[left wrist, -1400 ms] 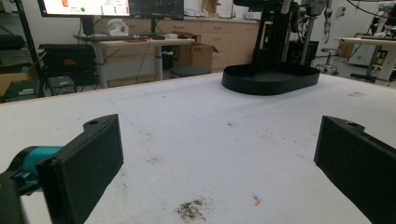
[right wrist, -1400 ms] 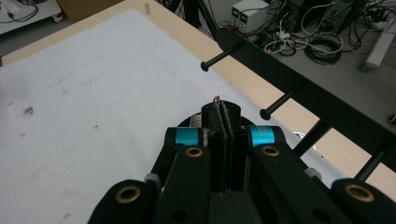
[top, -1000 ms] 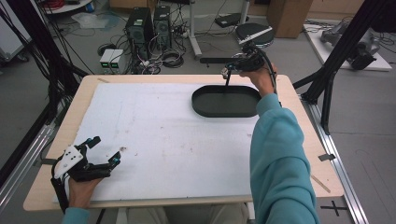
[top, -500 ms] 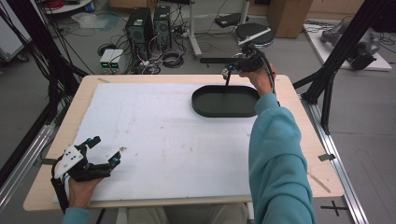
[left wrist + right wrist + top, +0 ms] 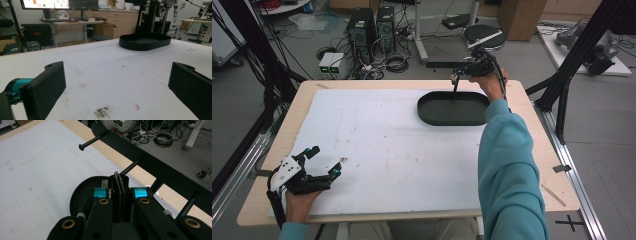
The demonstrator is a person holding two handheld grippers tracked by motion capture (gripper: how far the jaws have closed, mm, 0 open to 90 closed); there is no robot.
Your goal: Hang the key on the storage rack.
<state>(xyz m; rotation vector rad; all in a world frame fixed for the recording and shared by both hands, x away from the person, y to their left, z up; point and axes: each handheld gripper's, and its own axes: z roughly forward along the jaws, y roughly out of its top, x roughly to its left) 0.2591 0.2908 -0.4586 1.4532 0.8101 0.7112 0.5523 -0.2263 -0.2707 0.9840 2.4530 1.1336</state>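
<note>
Two grippers over a desk (image 5: 377, 145) with a black tray (image 5: 453, 108).
The tray sits near the desk's far right edge; the right gripper (image 5: 455, 80) hangs clenched above its far rim, the left gripper (image 5: 323, 161) rests released at the near left corner.

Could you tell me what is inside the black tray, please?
The tray looks empty in the high view. The right hand-held gripper hangs over its far rim, and the sleeve covers its right end.

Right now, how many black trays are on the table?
1. The black oval tray sits at the far right of the white mat, under the right gripper; the sleeve may hide something beside it.
</note>
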